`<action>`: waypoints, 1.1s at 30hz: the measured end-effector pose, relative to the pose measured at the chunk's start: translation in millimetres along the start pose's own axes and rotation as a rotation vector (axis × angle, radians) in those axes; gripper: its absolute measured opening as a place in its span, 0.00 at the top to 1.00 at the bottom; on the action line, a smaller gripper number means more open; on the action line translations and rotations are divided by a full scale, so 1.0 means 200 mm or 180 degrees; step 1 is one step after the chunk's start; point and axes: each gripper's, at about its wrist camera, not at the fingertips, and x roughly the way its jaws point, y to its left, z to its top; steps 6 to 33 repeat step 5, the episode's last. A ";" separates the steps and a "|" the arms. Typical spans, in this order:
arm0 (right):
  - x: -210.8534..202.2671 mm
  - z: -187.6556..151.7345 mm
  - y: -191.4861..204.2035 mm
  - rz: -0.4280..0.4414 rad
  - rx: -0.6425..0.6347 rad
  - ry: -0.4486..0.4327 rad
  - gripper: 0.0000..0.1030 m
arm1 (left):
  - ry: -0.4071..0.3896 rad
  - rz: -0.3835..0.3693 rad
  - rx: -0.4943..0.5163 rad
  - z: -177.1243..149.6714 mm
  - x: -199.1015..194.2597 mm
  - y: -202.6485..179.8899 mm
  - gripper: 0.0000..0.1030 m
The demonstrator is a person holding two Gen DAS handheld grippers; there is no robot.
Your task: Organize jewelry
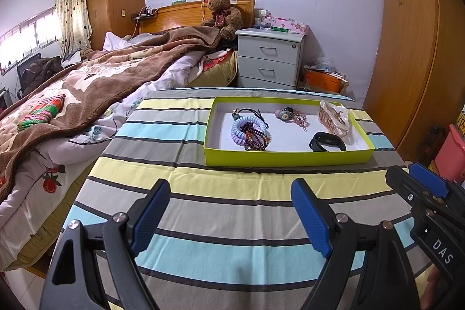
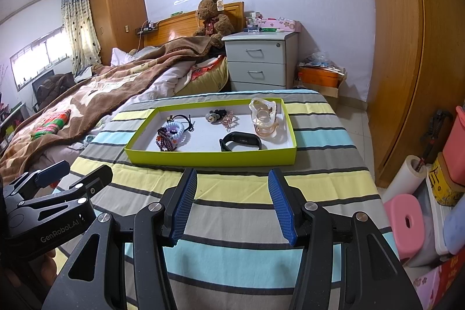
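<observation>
A shallow green tray (image 1: 287, 157) lies on the striped cloth (image 1: 232, 222), its long axis running left to right across both views. Inside it, at the left end, a lilac coil hair tie (image 1: 242, 128) sits under a string of dark beads (image 1: 255, 138); a black wristband (image 1: 327, 142) lies toward the tray's near wall, right of centre; a clear hair claw (image 1: 334, 118) rests at the right end. The tray lies ahead of both tools, well apart from them. The left gripper (image 1: 231, 211) has its jaws spread with nothing between them; the right gripper (image 2: 232, 205) likewise stands parted and empty.
</observation>
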 end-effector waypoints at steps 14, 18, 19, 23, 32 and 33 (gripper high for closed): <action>0.00 0.00 0.00 0.0001 -0.0003 0.0001 0.50 | 0.0004 -0.0009 0.0004 0.00 0.00 0.00 0.16; 0.00 0.00 0.00 0.0001 -0.0003 0.0001 0.50 | 0.0004 -0.0009 0.0004 0.00 0.00 0.00 0.16; 0.00 0.00 0.00 0.0001 -0.0003 0.0001 0.50 | 0.0004 -0.0009 0.0004 0.00 0.00 0.00 0.16; 0.00 0.00 0.00 0.0001 -0.0003 0.0001 0.50 | 0.0004 -0.0009 0.0004 0.00 0.00 0.00 0.16; 0.00 0.00 0.00 0.0001 -0.0003 0.0001 0.50 | 0.0004 -0.0009 0.0004 0.00 0.00 0.00 0.16; 0.00 0.00 0.00 0.0001 -0.0003 0.0001 0.50 | 0.0004 -0.0009 0.0004 0.00 0.00 0.00 0.16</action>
